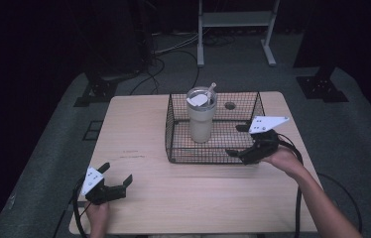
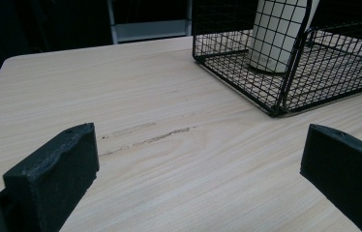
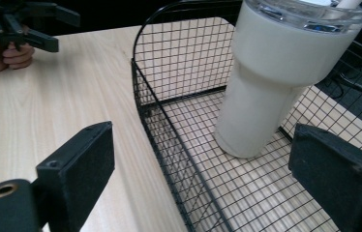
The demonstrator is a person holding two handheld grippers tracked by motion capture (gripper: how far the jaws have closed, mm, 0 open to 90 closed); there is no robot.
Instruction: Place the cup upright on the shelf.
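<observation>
Tumbler [image 1: 201,119] stood upright inside wire basket [image 1: 174,148] | right gripper [image 1: 243,140] agape at basket's right corner, empty | left gripper [image 1: 117,177] agape, idle near table [image 1: 198,198] edge | likely advice: straddle tumbler squarely, clear the rim.

The high view looks forward and down over the whole tabletop [image 1: 139,139]. Each gripper view sits low and close, both facing the wire basket [image 2: 276,92] and the tumbler [image 3: 271,82] they share.
</observation>
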